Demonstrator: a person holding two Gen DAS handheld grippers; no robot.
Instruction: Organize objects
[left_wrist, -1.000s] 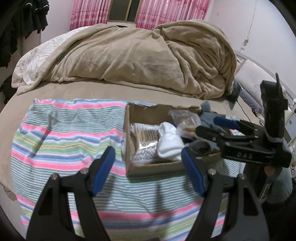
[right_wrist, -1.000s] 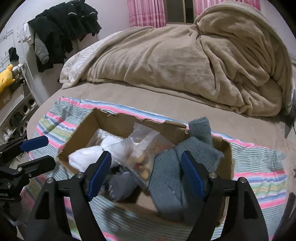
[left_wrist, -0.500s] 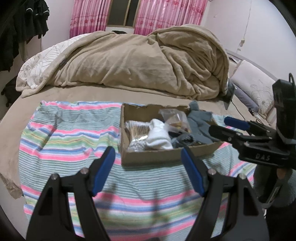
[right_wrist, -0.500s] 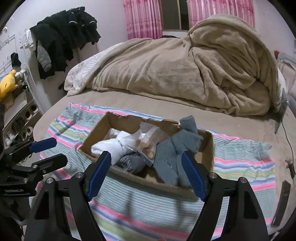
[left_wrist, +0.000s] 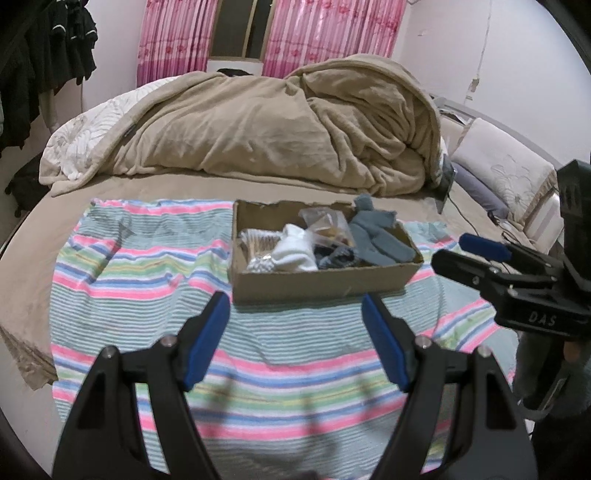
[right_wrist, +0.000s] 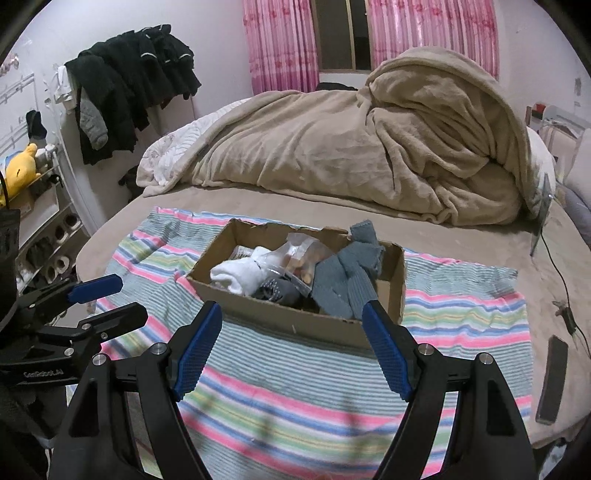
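Risk is low: both the left gripper (left_wrist: 295, 334) and right gripper (right_wrist: 293, 345) hang spread and empty near the brown cardboard box (left_wrist: 321, 282) mid-bed on the striped towel (left_wrist: 147, 273), though grey knitted socks (right_wrist: 347, 277) overhanging its far-right rim could slip out.

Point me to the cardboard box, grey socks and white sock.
cardboard box (left_wrist: 317, 282), left wrist view, near wall.
grey socks (right_wrist: 343, 280), right wrist view, middle of the bundle.
white sock (left_wrist: 295, 253), left wrist view, centre of the roll.
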